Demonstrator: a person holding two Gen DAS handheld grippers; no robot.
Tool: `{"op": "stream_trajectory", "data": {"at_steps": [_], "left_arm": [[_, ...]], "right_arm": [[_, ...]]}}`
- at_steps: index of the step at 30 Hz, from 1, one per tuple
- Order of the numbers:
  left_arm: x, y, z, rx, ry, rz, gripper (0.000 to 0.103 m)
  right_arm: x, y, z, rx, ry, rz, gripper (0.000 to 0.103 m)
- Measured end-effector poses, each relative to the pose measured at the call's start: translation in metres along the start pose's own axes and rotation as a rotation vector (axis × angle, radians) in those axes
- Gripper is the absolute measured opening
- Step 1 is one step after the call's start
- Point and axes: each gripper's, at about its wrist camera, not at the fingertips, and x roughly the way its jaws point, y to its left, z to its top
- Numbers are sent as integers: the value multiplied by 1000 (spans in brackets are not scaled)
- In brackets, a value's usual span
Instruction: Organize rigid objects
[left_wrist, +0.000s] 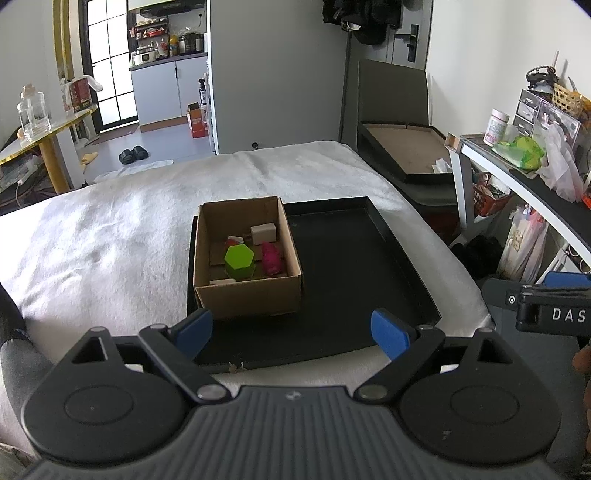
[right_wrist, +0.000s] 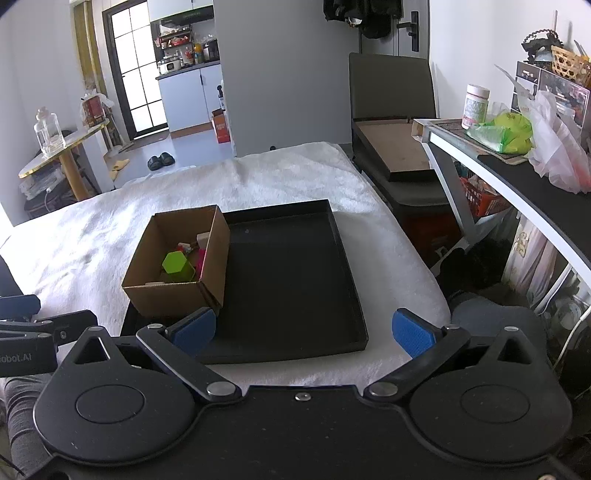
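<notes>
Left wrist view: both tongs, left tongs (left_wrist: 291, 334) and right tongs (right_wrist: 304, 330), spread empty; cardboard box (left_wrist: 247, 299) sits in the black tray's (left_wrist: 369, 258) left side.

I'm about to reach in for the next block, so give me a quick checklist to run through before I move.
1. Left gripper open and holding nothing: ok.
2. Right gripper open and holding nothing: ok.
3. Cardboard box sits upright on the black tray: ok.
4. Green hexagonal block in the box, top uncovered: ok.
5. Pink block beside it has room for fingers: cannot tell.
6. Tray floor right of the box bare for placing: ok.
</notes>
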Motion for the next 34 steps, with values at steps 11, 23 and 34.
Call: {"op": "stream_trajectory", "data": {"at_steps": [11,23,34], "left_arm": [[1,-5,-1,9,2,-11,93],[1,-5,-1,9,2,-8,93],[0,-3,-2,2,-8,-1,93]], "right_arm": [[-1,5,-2,-5,-10,-11,103],[-2,8,-3,-20,-18,-13,103],[0,8,-4,-14,-5,-11,103]]}}
